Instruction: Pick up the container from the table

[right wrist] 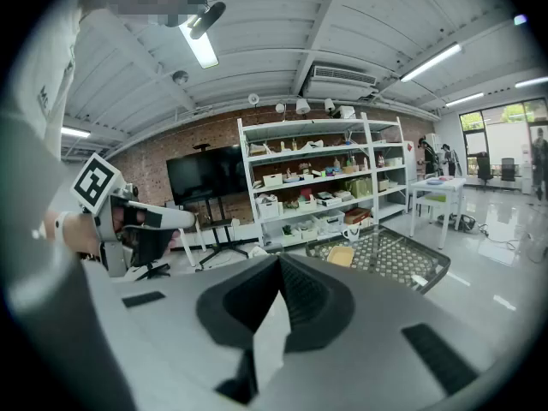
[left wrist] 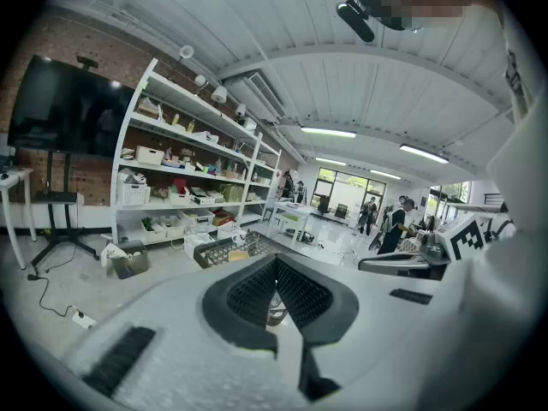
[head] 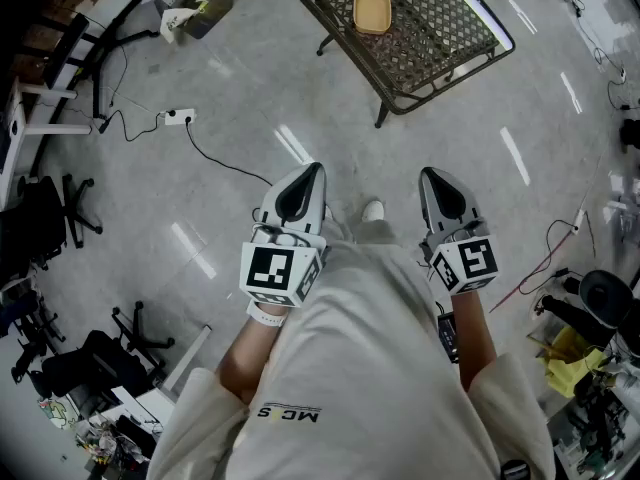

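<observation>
A shallow tan container (head: 372,11) lies on a dark metal mesh table (head: 440,68) at the far top of the head view, well ahead of both grippers. My left gripper (head: 317,168) and right gripper (head: 429,172) are held close to the body above the floor, both shut and empty. The left gripper view has its jaws (left wrist: 276,260) meeting at the tips, with the container (left wrist: 237,255) and table (left wrist: 210,248) small beyond them. Past the joined jaws (right wrist: 278,260) of the right gripper view, the container (right wrist: 342,256) rests on the table (right wrist: 411,268).
A power strip (head: 178,117) with a black cable crosses the grey floor at left. Office chairs (head: 55,213) and a bin (head: 200,10) stand at the left edge. White shelves (right wrist: 317,187) and a dark screen (right wrist: 205,174) line the brick wall. People (left wrist: 398,221) stand far off.
</observation>
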The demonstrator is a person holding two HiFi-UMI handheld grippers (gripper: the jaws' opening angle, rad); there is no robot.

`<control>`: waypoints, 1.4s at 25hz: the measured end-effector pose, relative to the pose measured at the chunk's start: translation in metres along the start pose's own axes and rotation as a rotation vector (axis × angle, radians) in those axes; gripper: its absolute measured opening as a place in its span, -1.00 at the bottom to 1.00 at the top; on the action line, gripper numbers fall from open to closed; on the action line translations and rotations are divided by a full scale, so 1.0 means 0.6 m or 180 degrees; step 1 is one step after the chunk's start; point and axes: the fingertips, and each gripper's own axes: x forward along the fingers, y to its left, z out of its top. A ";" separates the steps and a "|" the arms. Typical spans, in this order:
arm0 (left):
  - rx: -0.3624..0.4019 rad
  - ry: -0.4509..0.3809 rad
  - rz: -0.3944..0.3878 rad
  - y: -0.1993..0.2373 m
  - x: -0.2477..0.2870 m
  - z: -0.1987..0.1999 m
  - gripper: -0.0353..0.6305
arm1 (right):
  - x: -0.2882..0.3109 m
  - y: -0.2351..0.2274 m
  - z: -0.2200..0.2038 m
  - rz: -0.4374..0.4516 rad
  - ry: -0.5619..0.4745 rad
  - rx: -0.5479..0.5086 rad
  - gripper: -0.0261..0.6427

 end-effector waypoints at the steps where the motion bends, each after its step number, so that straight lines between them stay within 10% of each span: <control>1: 0.0009 -0.0008 -0.0003 -0.009 0.000 0.002 -0.82 | -0.006 0.001 -0.001 0.0006 0.0005 0.0004 -0.87; 35: -0.0131 -0.0201 0.0139 0.158 -0.065 0.018 -0.82 | 0.106 0.095 0.056 0.0071 -0.0203 -0.0029 -0.87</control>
